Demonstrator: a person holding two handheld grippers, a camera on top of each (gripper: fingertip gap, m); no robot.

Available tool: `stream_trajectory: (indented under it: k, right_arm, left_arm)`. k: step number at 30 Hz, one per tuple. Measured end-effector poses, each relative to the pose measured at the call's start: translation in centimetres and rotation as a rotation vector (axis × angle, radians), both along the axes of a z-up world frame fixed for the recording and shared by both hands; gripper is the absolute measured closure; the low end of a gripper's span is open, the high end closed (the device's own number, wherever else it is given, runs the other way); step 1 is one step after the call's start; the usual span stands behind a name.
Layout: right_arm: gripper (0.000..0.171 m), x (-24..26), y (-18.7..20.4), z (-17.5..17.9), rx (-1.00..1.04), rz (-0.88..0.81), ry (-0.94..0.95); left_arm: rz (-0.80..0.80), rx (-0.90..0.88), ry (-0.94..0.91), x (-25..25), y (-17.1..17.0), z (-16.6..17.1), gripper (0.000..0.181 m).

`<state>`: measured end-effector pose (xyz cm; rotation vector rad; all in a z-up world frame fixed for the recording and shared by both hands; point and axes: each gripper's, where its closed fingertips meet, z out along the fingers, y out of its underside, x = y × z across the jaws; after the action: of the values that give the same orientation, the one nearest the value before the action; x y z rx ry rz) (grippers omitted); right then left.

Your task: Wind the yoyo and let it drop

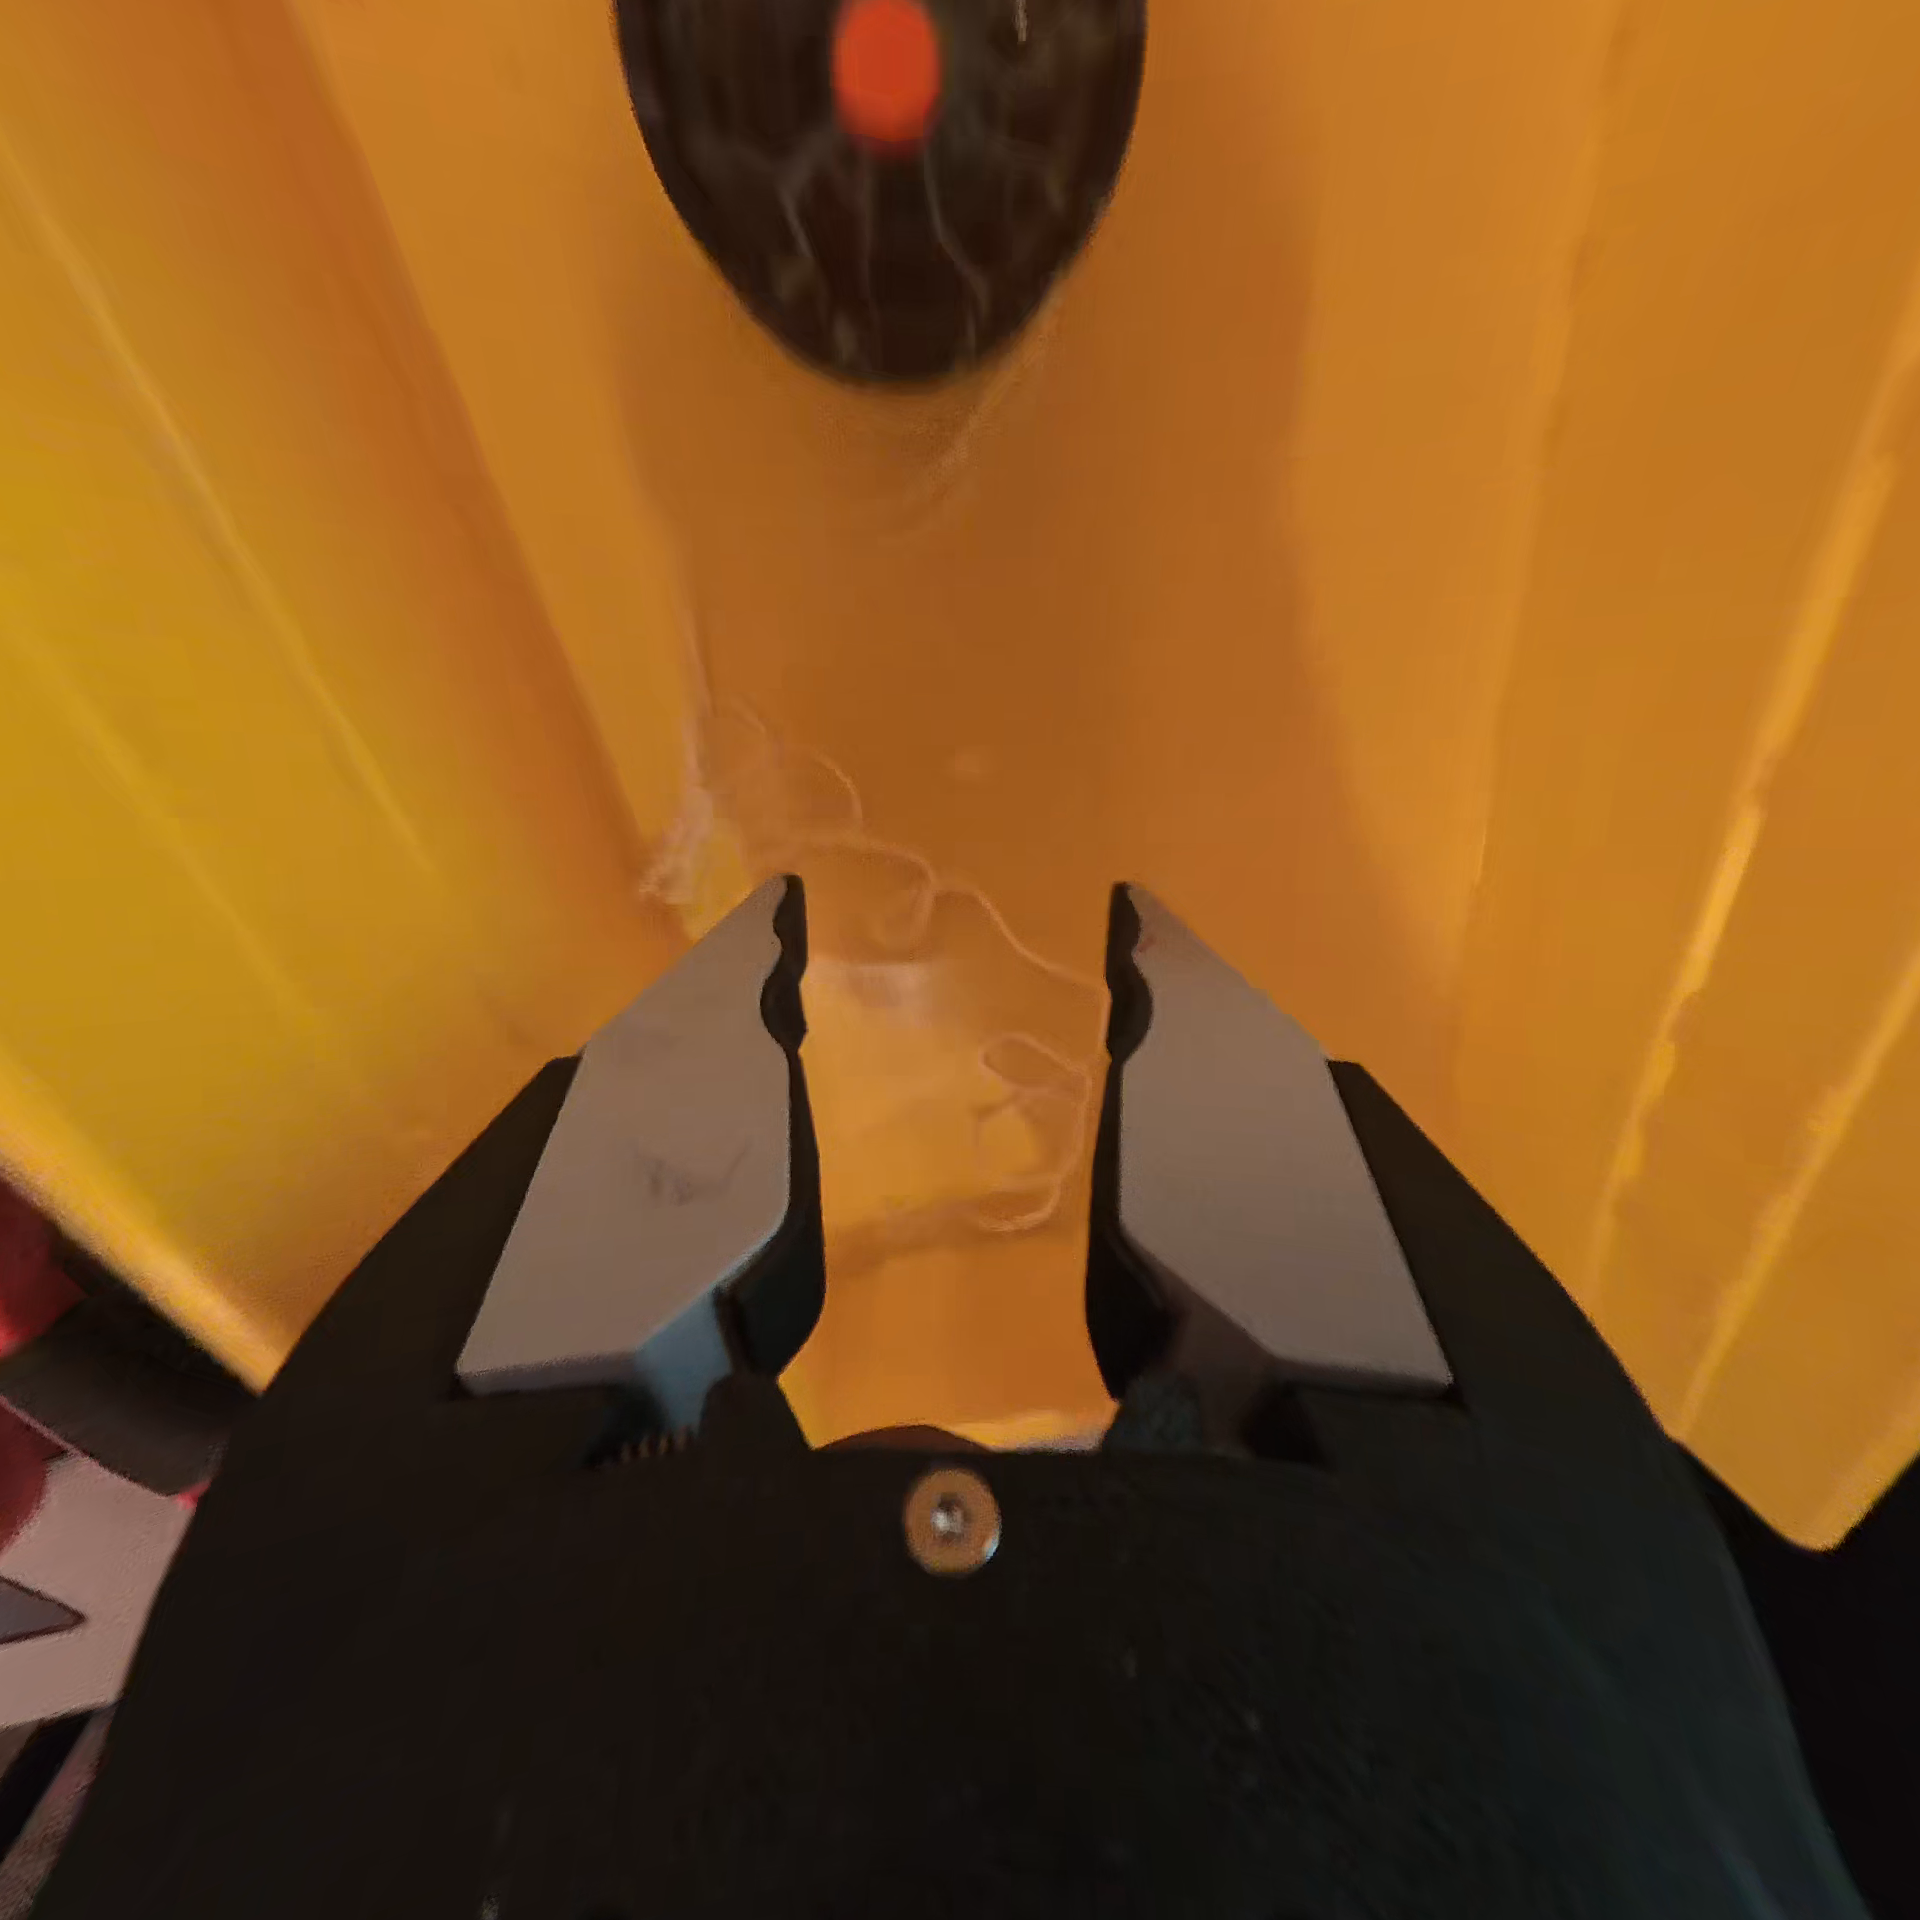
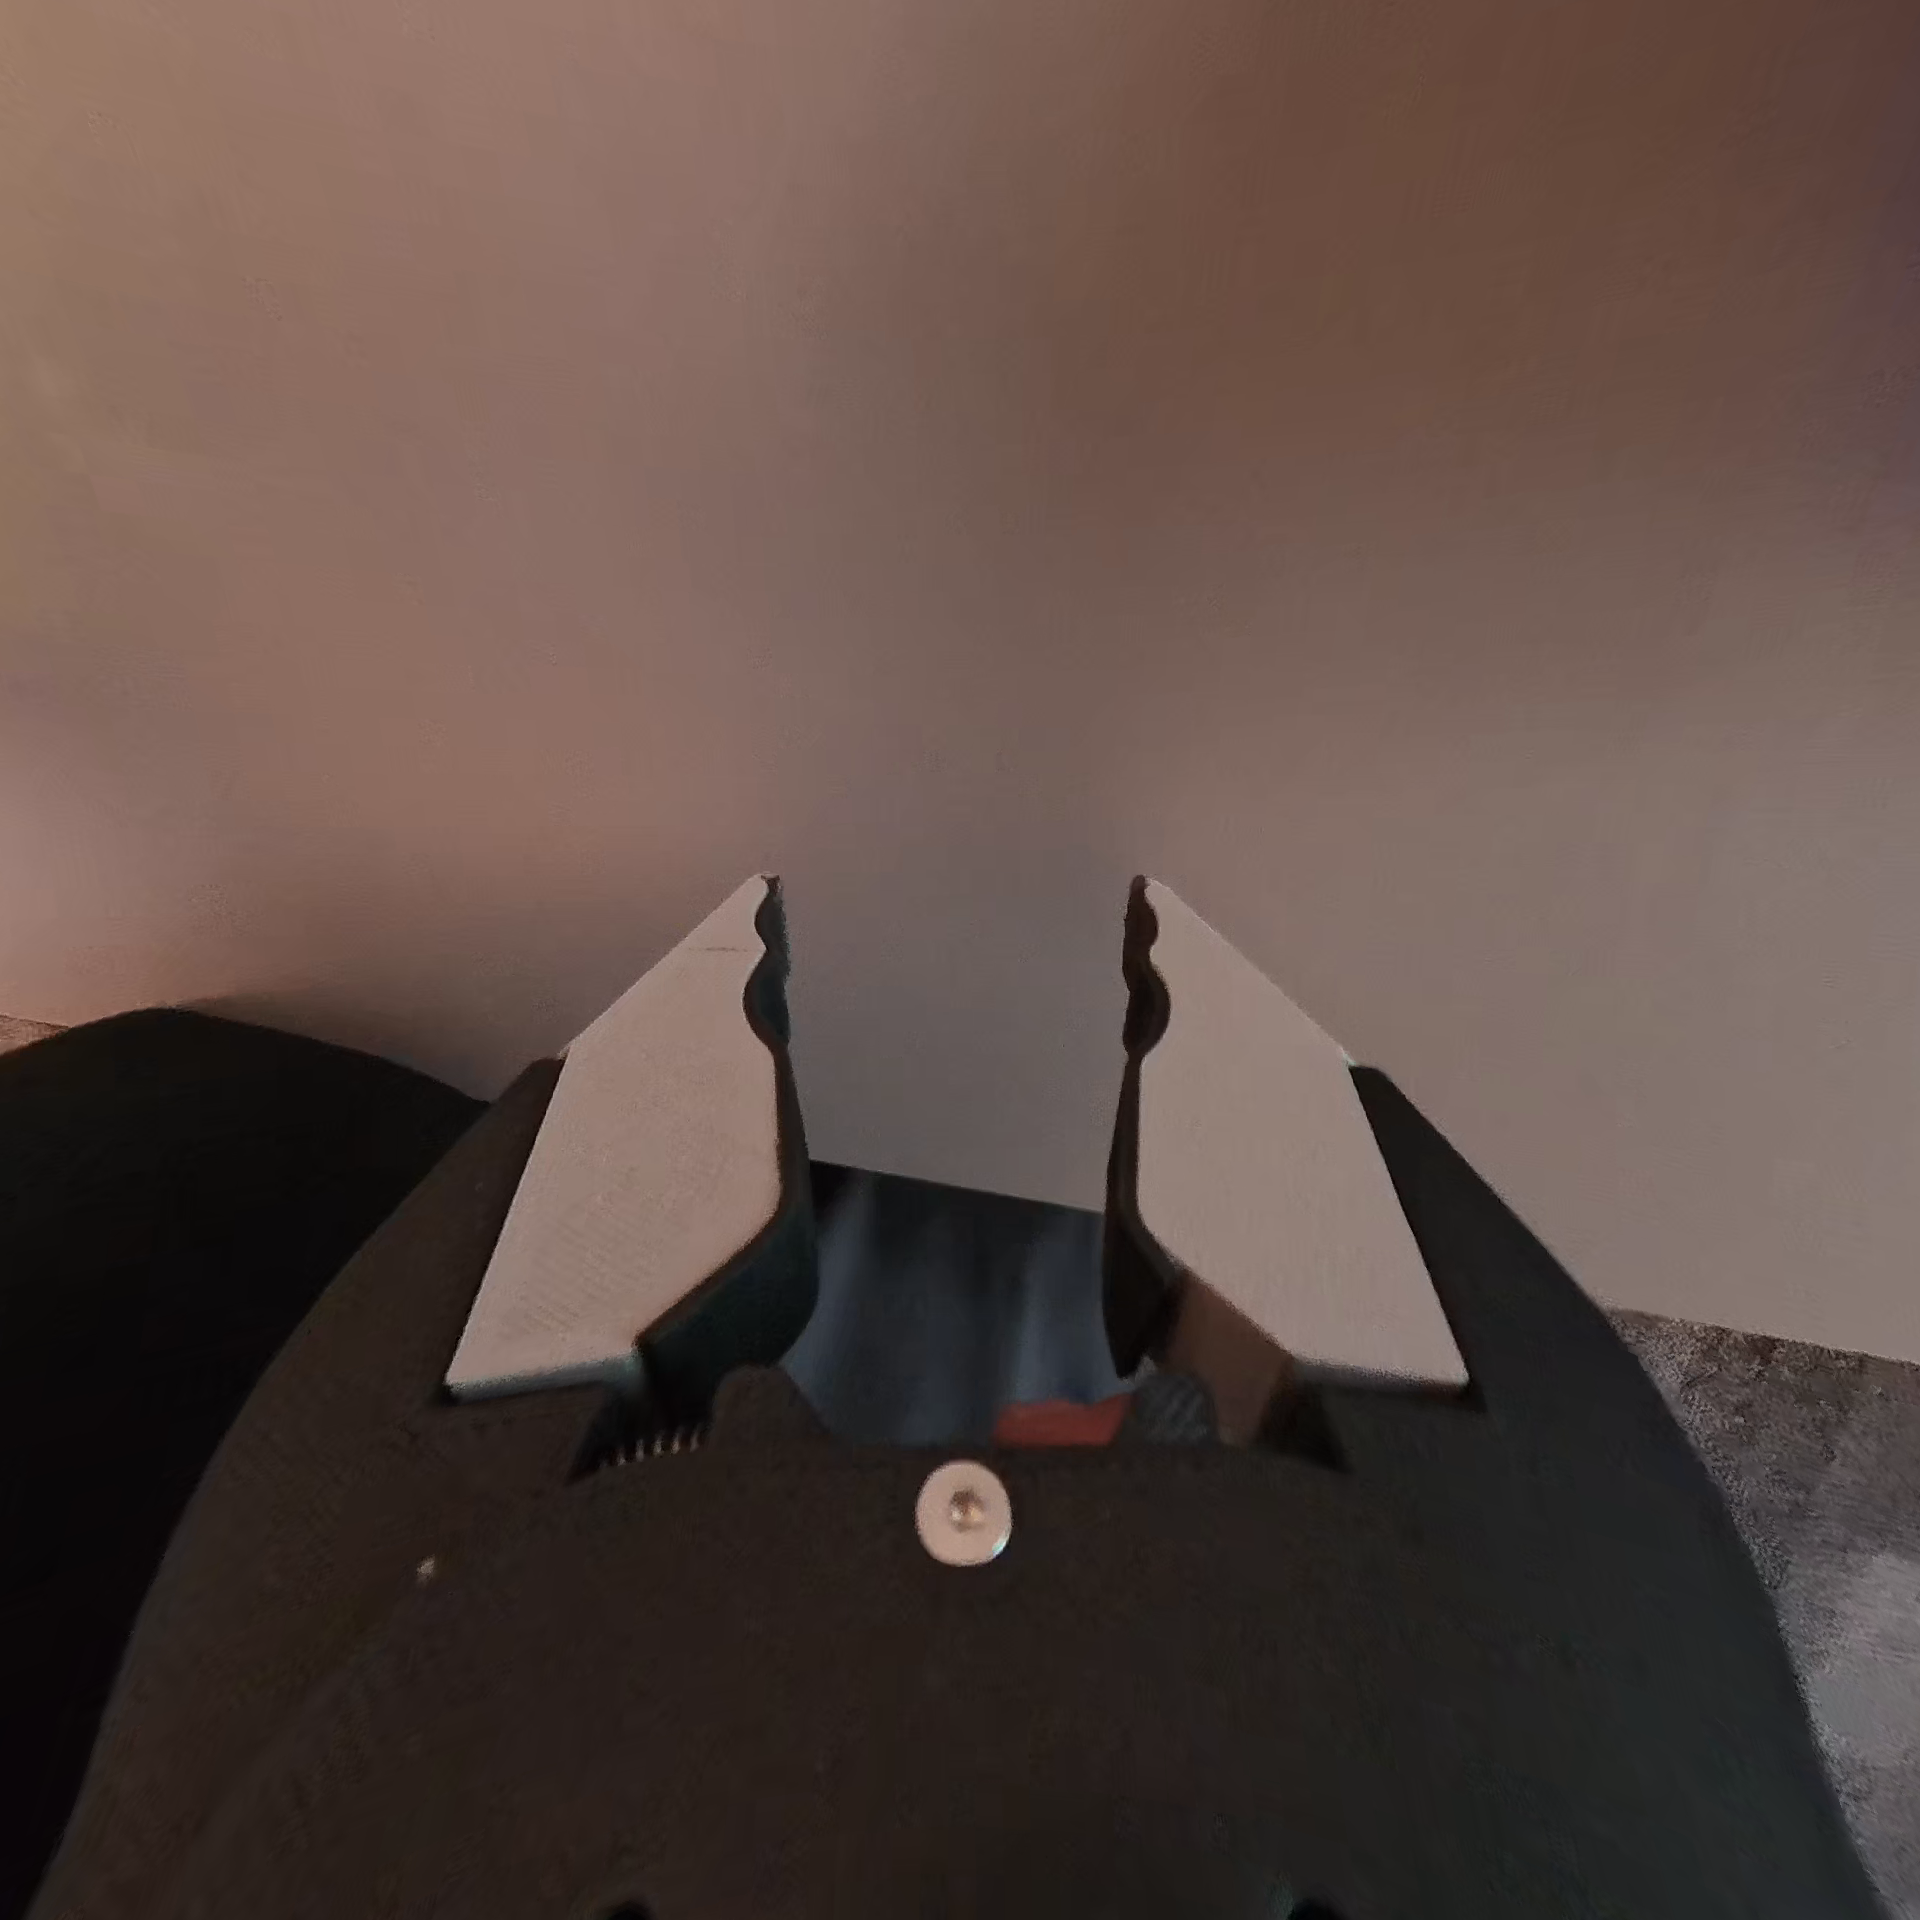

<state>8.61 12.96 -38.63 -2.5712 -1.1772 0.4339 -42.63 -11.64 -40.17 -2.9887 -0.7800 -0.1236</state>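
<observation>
I have my left gripper (image 1: 956,904) down in a smooth orange plastic trough (image 1: 1351,675), jaws parted and empty, with the dark round yoyo with its orange-red hub (image 1: 883,177) lying well ahead and its thin pale string (image 1: 997,935) loose in tangles between my fingertips. My right gripper (image 2: 956,899) is parted too, holding nothing, facing a plain pale wall (image 2: 935,416). I judge winding hasn't begun — next I need to pinch that string.

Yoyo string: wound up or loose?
Loose. The string lies in tangled loops on the yellow surface, trailing from the yoyo toward the open left tongs.
</observation>
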Motion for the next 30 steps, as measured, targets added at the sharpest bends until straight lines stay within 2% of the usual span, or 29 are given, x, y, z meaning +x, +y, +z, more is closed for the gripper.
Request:
stream_trajectory:
  k: [3, 10, 15, 16, 19, 25, 30]
  right_arm:
    - [0.110, 0.4, -0.2, -0.1, 0.002, -0.008, -0.008]
    - [0.110, -0.3, 0.1, -0.1, -0.004, 0.007, -0.005]
    - [0.111, -1.7, 0.6, 0.3, 0.004, 0.057, 0.004]
    - [0.111, -2.0, 0.7, 0.4, 0.007, 0.064, 0.010]
    - [0.111, -2.8, 0.9, 0.8, 0.010, 0.078, 0.033]
    - [0.111, -3.2, 1.0, 1.1, 0.001, 0.080, 0.075]
    - [0.111, -3.3, 0.8, 0.7, -0.017, 0.098, 0.088]
  left_arm:
    - [-0.001, -0.095, -0.056, 2.1, -3.0, -0.8, 0.125]
    - [0.008, -0.078, -0.114, 5.8, -5.9, -1.2, 0.123]
    - [-0.127, -0.143, 0.037, 4.1, -6.1, -1.6, 0.155]
    - [-0.182, -0.148, 0.061, 4.1, -6.1, -1.6, 0.181]
    - [-0.211, -0.121, 0.007, 5.4, -5.6, -1.5, 0.181]
    - [-0.103, 0.009, -0.061, 6.0, -4.5, 1.8, 0.181]
    - [-0.064, 0.107, -0.008, 4.3, -3.4, 7.2, 0.181]
